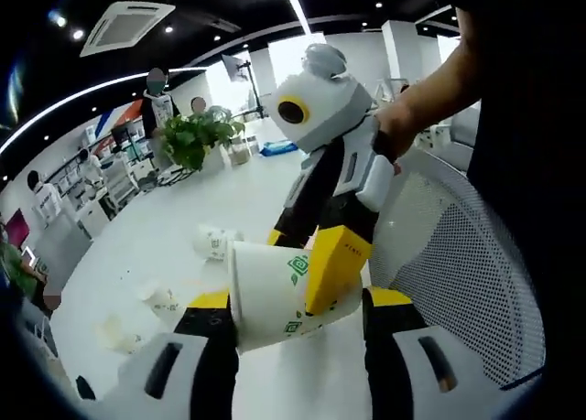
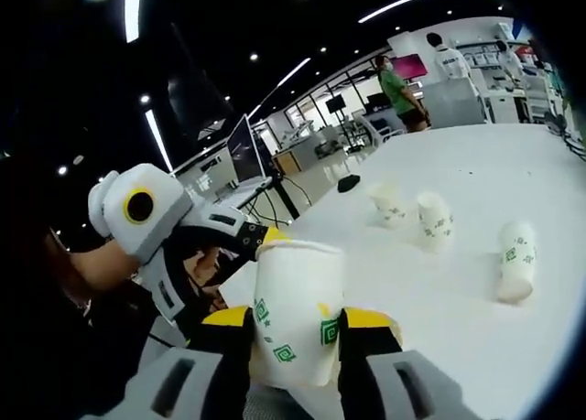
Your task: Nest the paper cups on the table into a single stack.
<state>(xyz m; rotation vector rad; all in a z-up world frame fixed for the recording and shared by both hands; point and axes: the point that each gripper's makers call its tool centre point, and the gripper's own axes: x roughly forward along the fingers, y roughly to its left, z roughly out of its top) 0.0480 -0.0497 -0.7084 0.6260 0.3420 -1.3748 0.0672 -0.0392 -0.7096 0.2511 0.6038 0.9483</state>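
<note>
Jaws of both grippers clamp one paper cup (image 2: pixel 295 312), loose cups (image 2: pixel 434 220) well apart, open table (image 2: pixel 476 164) beyond.

White paper cup (image 1: pixel 270 296) with green square motifs, lower centre; claw (image 1: pixel 298 315) tips yellow over black and white; glossy white worktop (image 1: pixel 174 228); green plant (image 1: pixel 192 138), upper left.

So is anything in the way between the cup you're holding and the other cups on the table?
Nothing visible blocks it. In the right gripper view, the held cup sits between the right gripper fingers, with bare white table between it and the loose cups.
</note>
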